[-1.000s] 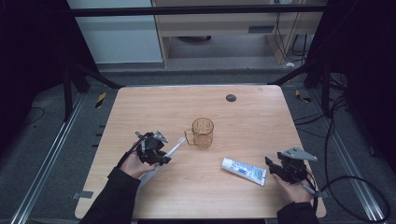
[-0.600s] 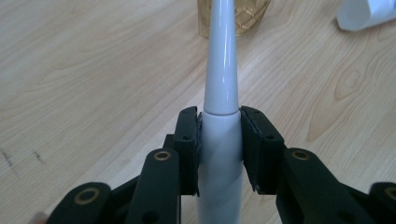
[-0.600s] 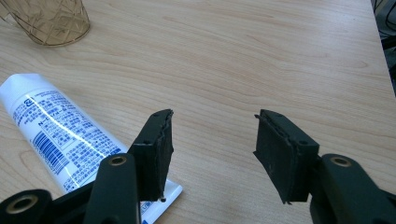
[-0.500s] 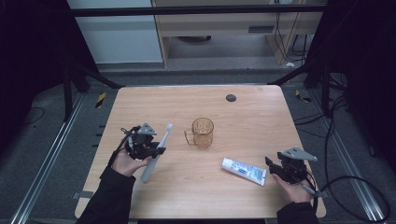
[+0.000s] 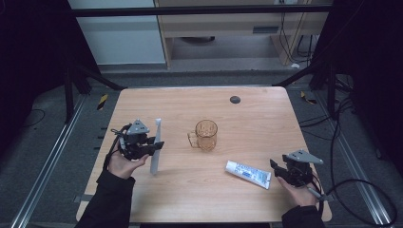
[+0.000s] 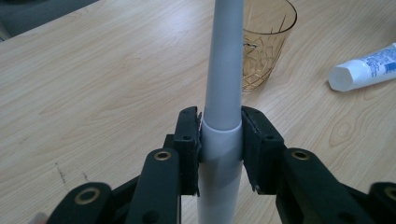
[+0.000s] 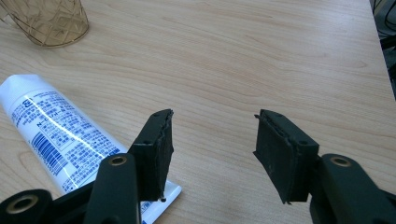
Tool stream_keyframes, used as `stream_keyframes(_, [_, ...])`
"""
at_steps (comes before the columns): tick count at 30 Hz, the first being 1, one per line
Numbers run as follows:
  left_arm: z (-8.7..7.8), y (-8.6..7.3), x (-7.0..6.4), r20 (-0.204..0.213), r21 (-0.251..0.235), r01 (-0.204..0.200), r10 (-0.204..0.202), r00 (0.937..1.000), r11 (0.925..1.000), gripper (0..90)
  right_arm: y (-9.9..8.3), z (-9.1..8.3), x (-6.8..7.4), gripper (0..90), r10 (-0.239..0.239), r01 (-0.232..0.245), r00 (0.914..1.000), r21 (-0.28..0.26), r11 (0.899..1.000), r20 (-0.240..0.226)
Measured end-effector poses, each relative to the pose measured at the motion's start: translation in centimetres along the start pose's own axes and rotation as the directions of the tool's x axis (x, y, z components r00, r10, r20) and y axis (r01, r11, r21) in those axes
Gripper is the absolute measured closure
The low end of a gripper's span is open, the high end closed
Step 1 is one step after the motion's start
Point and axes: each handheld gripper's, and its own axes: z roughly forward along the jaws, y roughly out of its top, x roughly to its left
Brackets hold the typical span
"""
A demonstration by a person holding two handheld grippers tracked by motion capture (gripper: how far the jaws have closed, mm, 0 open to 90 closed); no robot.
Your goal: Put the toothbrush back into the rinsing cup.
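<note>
Amber glass mug (image 5: 206, 135) sits mid-table w/ its handle toward the person's left, and everything else reads off that. Left gripper (image 5: 153, 144) is a bit left of the mug, jaws clamped tight on a grey-white toothbrush (image 5: 156, 145), gripped roughly mid-handle. In the left gripper view the toothbrush (image 6: 223, 98) runs straight up between the jaws w/ the mug (image 6: 261, 42) right behind it, so its long axis is close to upright, maybe tipped a little, and 1 end hangs just over the wood.

Toothpaste tube (image 5: 248, 174) lies flat to the right of the mug and nearer the person, cap end pointing at the mug, crimped end by the right gripper (image 5: 275, 167). That gripper's jaws are spread wide w/ nothing between them; the tube (image 7: 60, 135) sits just off 1 jaw.

IMO the key bit: mug is right of the brush and near, so left hand's the closer 1 for dropping it in. Brush looks already lined up for that.
</note>
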Motion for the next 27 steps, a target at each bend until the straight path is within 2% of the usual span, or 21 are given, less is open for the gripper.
stream_keyframes(2, [-0.4,0.1,0.1,-0.008,-0.018,0.010,-0.010,0.9999,0.9998,68.4,0.0,0.0,0.0,45.8,0.000,0.000,1.0000,0.000,1.000,0.000])
stream_keyframes(3, [-0.8,0.1,0.3,-0.019,-0.043,0.018,-0.019,0.9997,0.9989,68.4,0.0,0.0,0.0,45.9,0.002,-0.002,1.0000,0.000,1.000,0.000])
stream_keyframes(7, [-1.1,0.3,0.4,-0.027,-0.070,0.039,-0.041,0.9988,0.9968,68.4,0.0,0.0,-0.1,45.5,0.002,-0.002,1.0000,-0.006,1.000,0.001])
stream_keyframes(8, [-1.4,0.5,0.4,-0.041,-0.088,0.045,-0.049,0.9980,0.9951,68.4,0.0,-0.1,-0.1,45.2,0.005,-0.005,1.0000,-0.008,1.000,0.005])
stream_keyframes(10, [-1.5,0.5,0.4,-0.046,-0.096,0.050,-0.054,0.9975,0.9941,68.4,0.1,-0.1,0.0,45.0,0.013,-0.013,0.9999,-0.007,1.000,0.004])
stream_keyframes(14, [-1.8,0.8,0.6,-0.083,-0.132,0.068,-0.079,0.9934,0.9890,68.4,0.1,-0.1,-0.1,43.7,0.008,-0.008,0.9999,-0.020,1.000,0.010])
stream_keyframes(17, [-2.1,1.1,1.0,-0.096,-0.166,0.096,-0.113,0.9890,0.9815,68.4,0.1,-0.2,-0.1,43.0,0.010,-0.009,0.9999,-0.026,1.000,0.014])
stream_keyframes(18, [-2.2,1.5,1.2,-0.109,-0.190,0.107,-0.129,0.9856,0.9760,68.4,0.1,-0.2,-0.1,42.8,0.018,-0.018,0.9997,-0.029,0.999,0.015])
stream_keyframes(19, [-2.2,1.5,1.2,-0.109,-0.190,0.107,-0.129,0.9856,0.9760,68.4,0.1,-0.2,-0.1,42.8,0.018,-0.018,0.9997,-0.029,0.999,0.015])
stream_keyframes(20, [-2.4,1.9,1.2,-0.113,-0.213,0.116,-0.143,0.9832,0.9701,68.4,0.1,-0.3,-0.2,42.6,0.015,-0.014,0.9997,-0.032,0.999,0.020])
stream_keyframes(22, [-2.4,2.1,1.3,-0.114,-0.221,0.121,-0.149,0.9821,0.9677,68.4,0.1,-0.3,-0.3,42.4,0.015,-0.014,0.9997,-0.034,0.999,0.020])
stream_keyframes(25, [-2.3,2.8,1.3,-0.115,-0.250,0.128,-0.161,0.9802,0.9598,68.4,0.1,-0.3,-0.3,42.1,0.018,-0.018,0.9997,-0.036,0.999,0.018])
stream_keyframes(26, [-2.2,3.2,1.3,-0.121,-0.268,0.129,-0.166,0.9786,0.9549,68.4,0.0,-0.2,-0.3,41.8,0.017,-0.016,0.9997,-0.034,0.999,0.019])
stream_keyframes(27, [-2.2,3.2,1.3,-0.121,-0.268,0.129,-0.166,0.9786,0.9549,68.3,0.0,-0.2,-0.3,41.8,0.017,-0.016,0.9997,-0.034,0.999,0.019])
